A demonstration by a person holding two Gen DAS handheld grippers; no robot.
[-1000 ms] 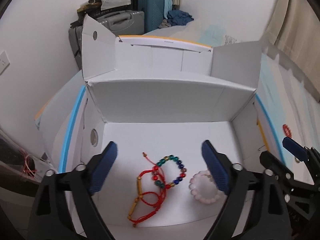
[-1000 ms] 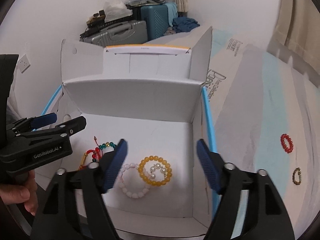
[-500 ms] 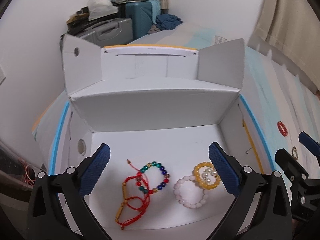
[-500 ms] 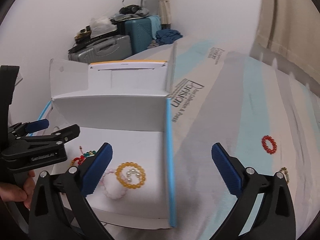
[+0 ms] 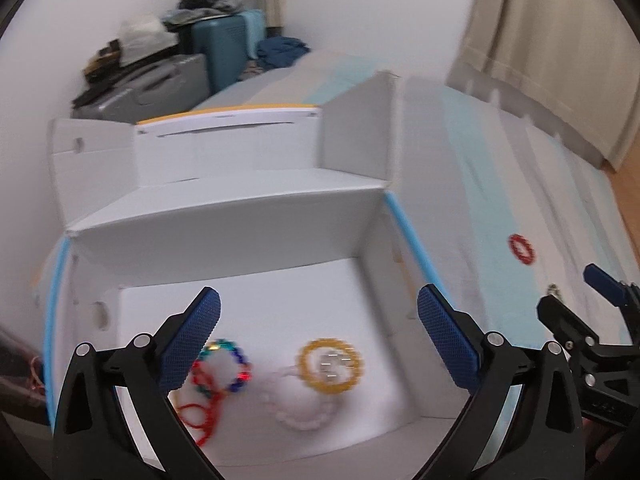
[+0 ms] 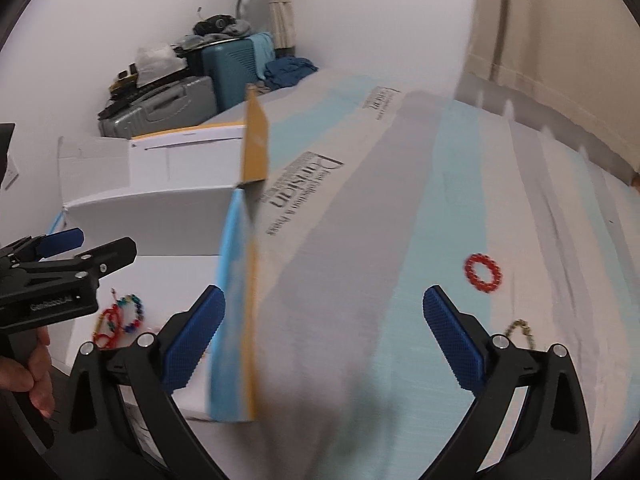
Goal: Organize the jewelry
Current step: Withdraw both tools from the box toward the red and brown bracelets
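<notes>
An open white cardboard box (image 5: 240, 240) stands on the bed. Inside it lie a multicoloured bead bracelet (image 5: 228, 364), a red cord bracelet (image 5: 200, 412), a pale pink bead bracelet (image 5: 304, 412) and a yellow bead bracelet (image 5: 330, 366) with pearls inside. My left gripper (image 5: 320, 336) is open and empty above the box. My right gripper (image 6: 324, 332) is open and empty over the bed, right of the box wall (image 6: 236, 300). A red bead bracelet (image 6: 482, 272) and a gold chain (image 6: 520, 330) lie on the sheet ahead of the right gripper; the red one also shows in the left wrist view (image 5: 522, 249).
The bed sheet (image 6: 400, 200) is striped grey and light blue. Suitcases (image 5: 180, 76) and clothes are piled at the back by the wall. A curtain (image 5: 560, 40) hangs at the right. The right gripper (image 5: 600, 340) shows at the right edge of the left view.
My right gripper has swung right, out of the box and over the sheet toward the red bracelet and gold chain. My left gripper has shifted right over the box. The yellow bracelet stays in the box.
</notes>
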